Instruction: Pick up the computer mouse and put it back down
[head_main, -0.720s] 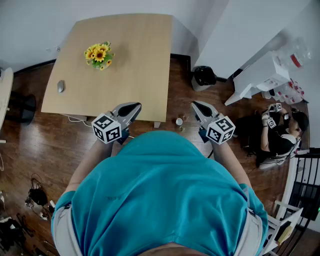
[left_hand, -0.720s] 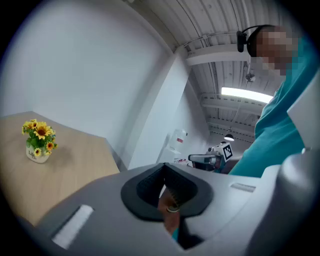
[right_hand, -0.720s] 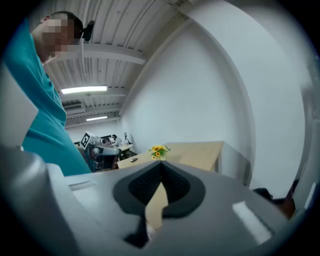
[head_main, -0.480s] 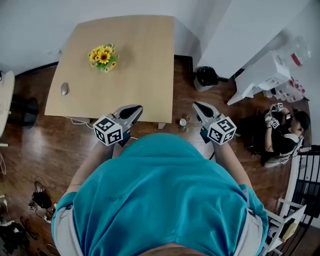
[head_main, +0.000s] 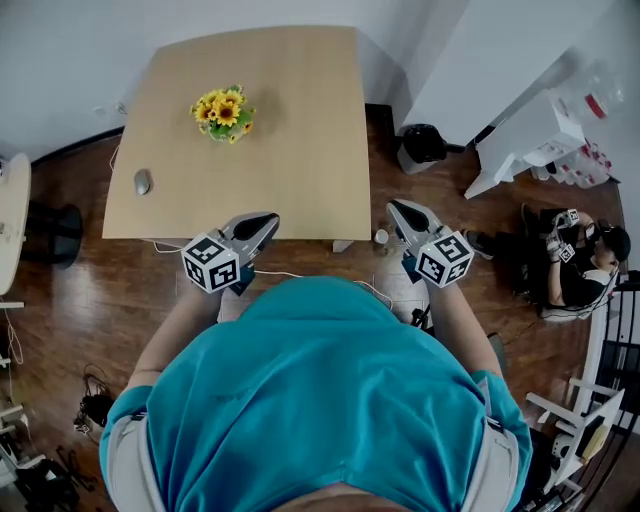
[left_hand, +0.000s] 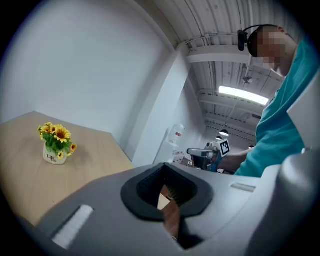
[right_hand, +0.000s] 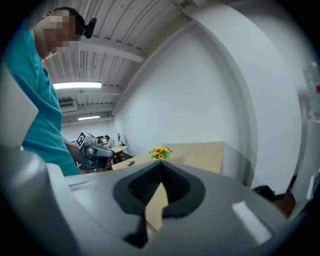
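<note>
Computer mouse (head_main: 143, 181) lies untouched near the left edge of the wooden table (head_main: 300, 150), well apart from both tools. The left gripper (head_main: 262, 220) and right gripper (head_main: 398, 210) hover by the table's near edge, jaws closed on nothing. This looks like a carry posture, with the reach not yet begun.
</note>
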